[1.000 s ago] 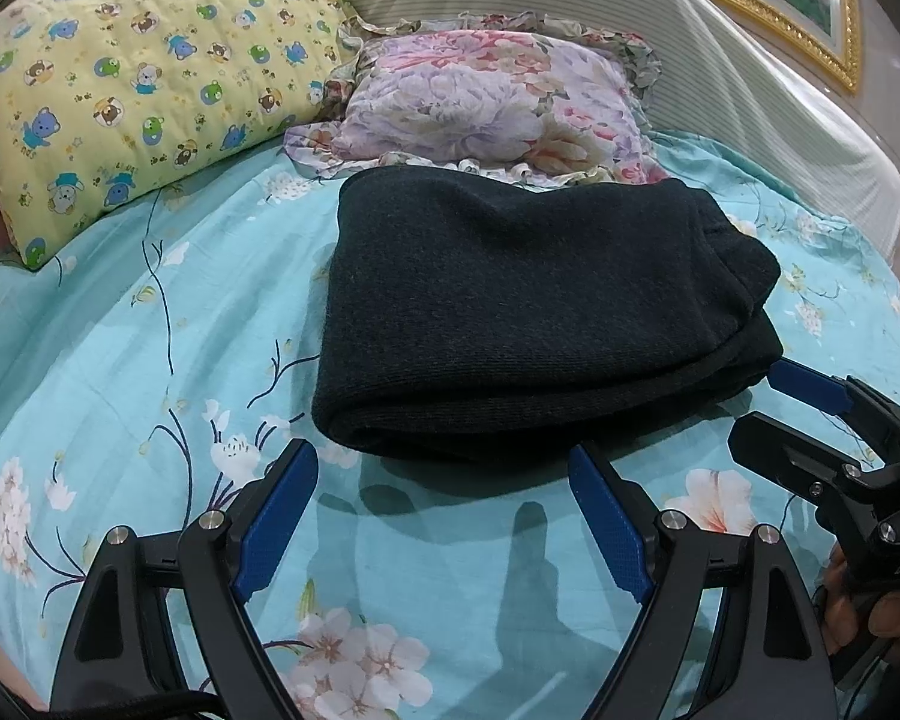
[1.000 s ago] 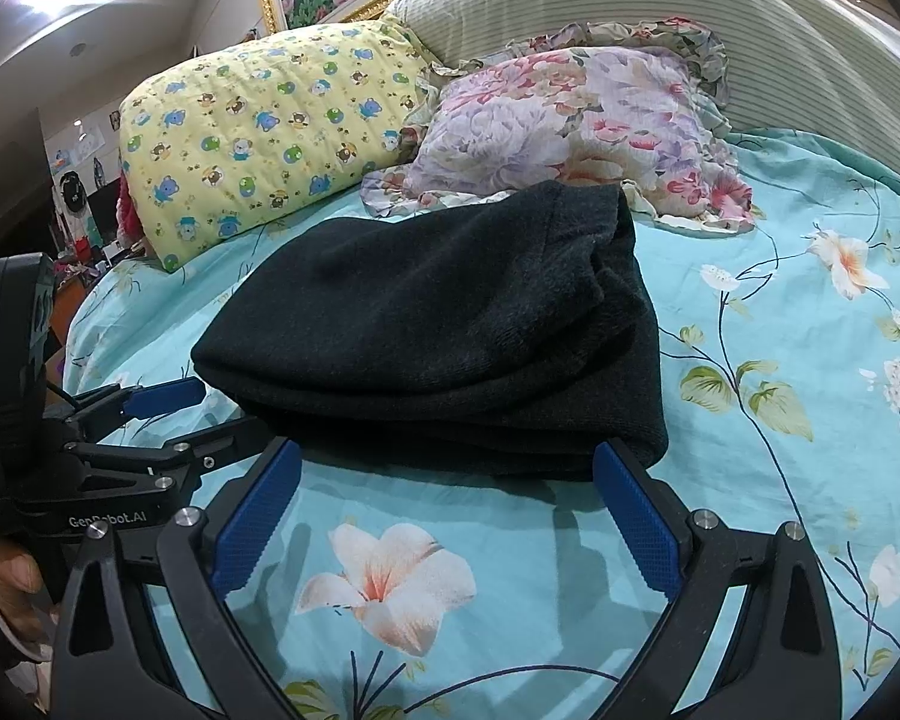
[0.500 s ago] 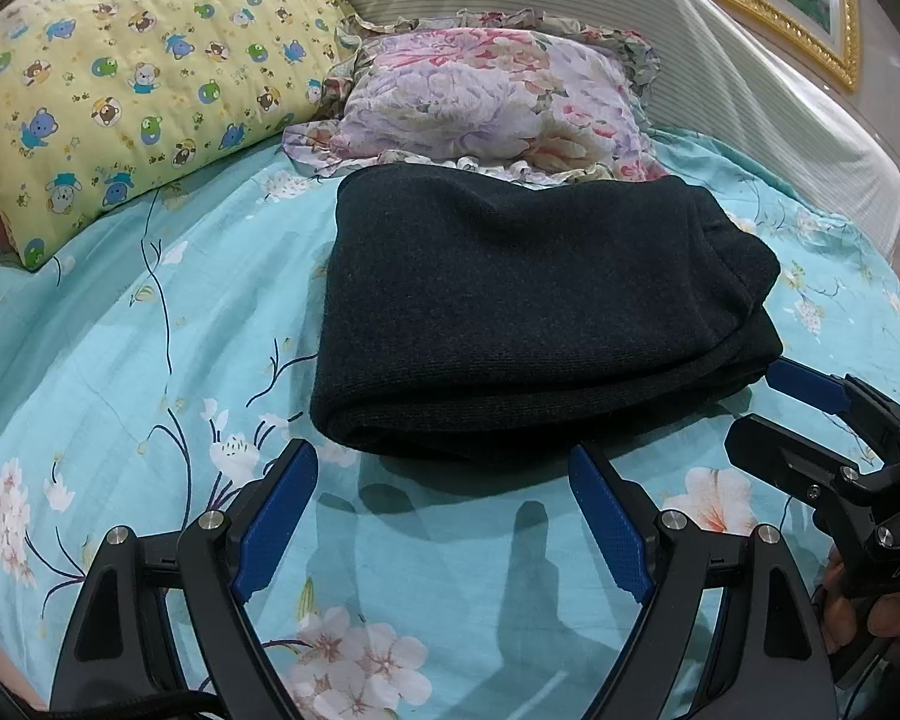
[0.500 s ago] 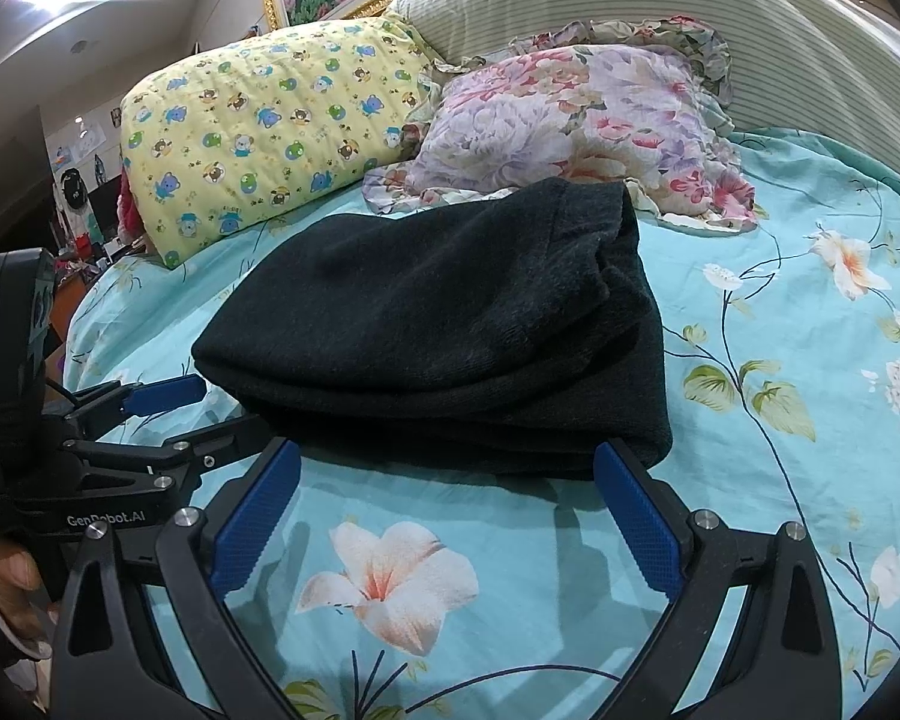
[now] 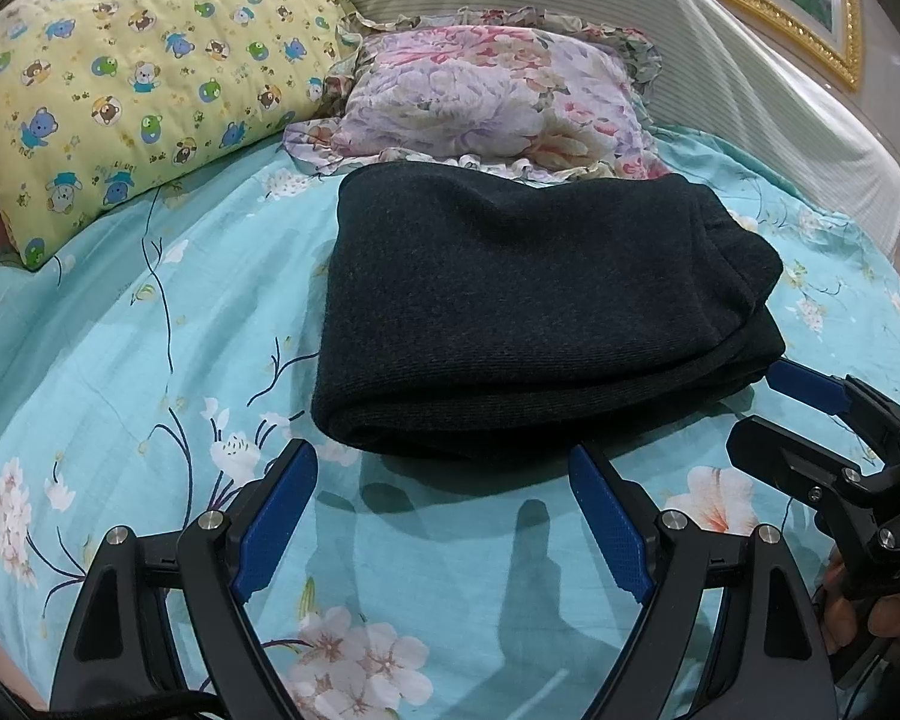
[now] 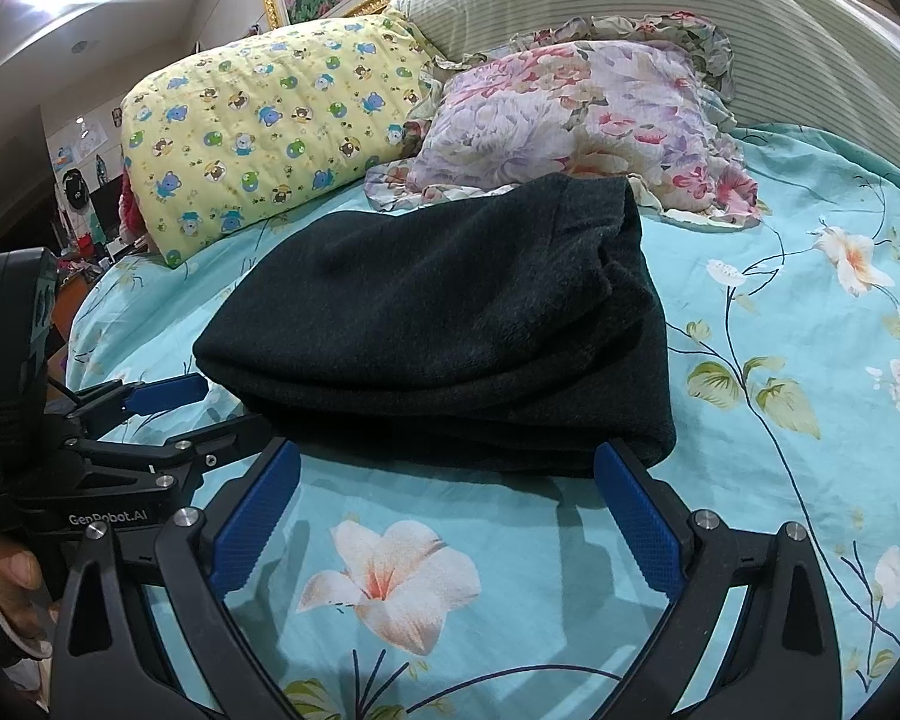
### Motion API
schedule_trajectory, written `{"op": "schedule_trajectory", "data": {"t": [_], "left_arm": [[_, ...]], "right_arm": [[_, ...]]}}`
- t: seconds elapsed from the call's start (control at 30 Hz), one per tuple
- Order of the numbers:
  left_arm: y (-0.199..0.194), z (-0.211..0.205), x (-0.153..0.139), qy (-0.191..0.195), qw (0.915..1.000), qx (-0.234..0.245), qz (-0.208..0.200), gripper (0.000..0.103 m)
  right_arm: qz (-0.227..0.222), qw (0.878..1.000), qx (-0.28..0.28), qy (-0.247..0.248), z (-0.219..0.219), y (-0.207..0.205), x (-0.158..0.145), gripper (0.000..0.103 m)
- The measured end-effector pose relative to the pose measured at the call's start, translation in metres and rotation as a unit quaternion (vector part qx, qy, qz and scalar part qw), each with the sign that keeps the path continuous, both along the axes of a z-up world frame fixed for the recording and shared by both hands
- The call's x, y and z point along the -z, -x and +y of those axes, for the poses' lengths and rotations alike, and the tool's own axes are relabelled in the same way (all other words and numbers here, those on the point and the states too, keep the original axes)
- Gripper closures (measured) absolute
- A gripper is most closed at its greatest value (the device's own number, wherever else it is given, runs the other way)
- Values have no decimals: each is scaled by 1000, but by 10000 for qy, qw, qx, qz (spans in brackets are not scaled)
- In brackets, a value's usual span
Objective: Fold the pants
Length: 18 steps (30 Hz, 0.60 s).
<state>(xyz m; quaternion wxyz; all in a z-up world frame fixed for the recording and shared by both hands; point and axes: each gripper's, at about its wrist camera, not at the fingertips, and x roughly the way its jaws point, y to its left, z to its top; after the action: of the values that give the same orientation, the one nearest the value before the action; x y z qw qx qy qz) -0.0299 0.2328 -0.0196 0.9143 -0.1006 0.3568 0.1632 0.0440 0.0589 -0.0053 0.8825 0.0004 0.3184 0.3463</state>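
Dark knit pants (image 5: 528, 312) lie folded in a thick rectangular stack on the turquoise floral bedsheet (image 5: 120, 360); they also show in the right wrist view (image 6: 444, 324). My left gripper (image 5: 444, 462) is open and empty, just in front of the stack's near edge. My right gripper (image 6: 450, 456) is open and empty, at the near edge of the stack's right part. Each gripper shows in the other's view: the right one (image 5: 774, 414) at the stack's right corner, the left one (image 6: 234, 402) at its left corner.
A yellow bear-print pillow (image 5: 138, 84) and a floral ruffled pillow (image 5: 486, 102) lie behind the pants. A striped headboard cushion (image 5: 630, 30) and a gold picture frame (image 5: 810, 18) stand behind them. The bed's left edge and room clutter (image 6: 84, 210) show in the right wrist view.
Almost nothing: both grippers stay open in front of the folded pants, with only a slight shift of the views.
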Motion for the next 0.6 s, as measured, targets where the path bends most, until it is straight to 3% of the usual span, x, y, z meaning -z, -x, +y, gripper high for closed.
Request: {"op": "schedule_trajectory", "data": {"t": [0.6], "left_arm": [[1,0,-2,-68,10000,-4,-49,16]], "right_arm": [[12,10000,-5,6,1,0,0,4]]}}
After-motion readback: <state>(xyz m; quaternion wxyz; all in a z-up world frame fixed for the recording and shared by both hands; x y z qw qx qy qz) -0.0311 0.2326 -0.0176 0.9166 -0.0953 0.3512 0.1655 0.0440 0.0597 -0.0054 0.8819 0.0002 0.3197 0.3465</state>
